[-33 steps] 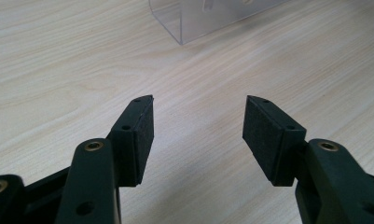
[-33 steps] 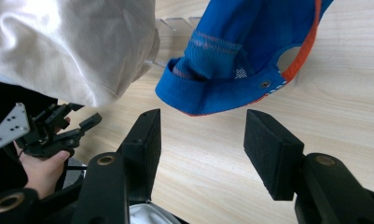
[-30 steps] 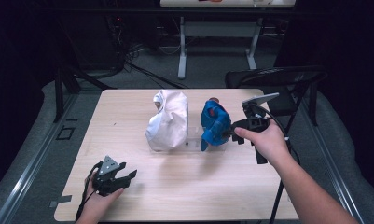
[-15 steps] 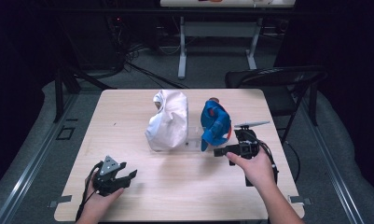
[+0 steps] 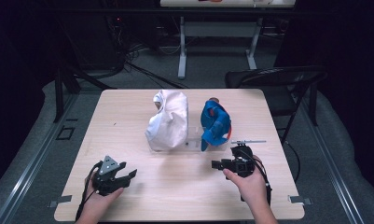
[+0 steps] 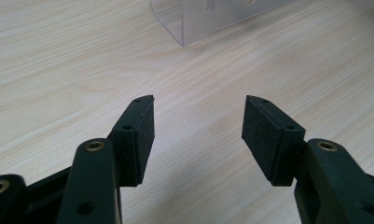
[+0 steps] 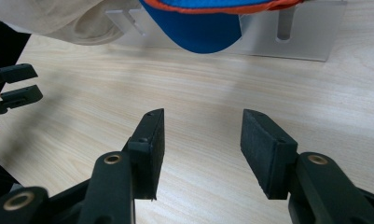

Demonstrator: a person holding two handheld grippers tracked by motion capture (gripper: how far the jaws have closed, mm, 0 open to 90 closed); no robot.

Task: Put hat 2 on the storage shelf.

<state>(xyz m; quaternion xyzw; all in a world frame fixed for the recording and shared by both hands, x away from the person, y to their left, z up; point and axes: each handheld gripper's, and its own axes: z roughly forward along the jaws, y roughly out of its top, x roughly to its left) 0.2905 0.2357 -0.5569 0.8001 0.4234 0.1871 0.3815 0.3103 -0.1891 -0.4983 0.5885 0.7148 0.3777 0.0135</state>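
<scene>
Fingers of the right gripper (image 5: 218, 164) stand apart with nothing between them; they have just been closing a little from their widest, and in the right gripper view only bare tabletop (image 7: 212, 93) lies between the two black pads (image 7: 153, 149). Compared with a second ago, the right hand (image 5: 250, 182) has come down and back toward the person's side: it was up beside the blue cap (image 5: 216, 123), now it sits low over the wood, apart from the cap. The right gripper points across the tabletop toward the left gripper (image 5: 128, 175).

Left gripper unchanged, resting at the near left edge, fingers (image 6: 142, 135) wide and empty.

Blue cap with orange trim hangs on the clear stand (image 5: 191, 143) at mid-tabletop, right of the white cap (image 5: 168, 121); both caps sit on the stand, close side by side. In the right gripper view the blue brim (image 7: 198, 28) hangs just above the stand's base.

Reading: the blue cap appears placed and released, so the right hand's part of that step looks finished. Both grippers are free. Whether the cap is seated securely cannot be told from these views.
</scene>
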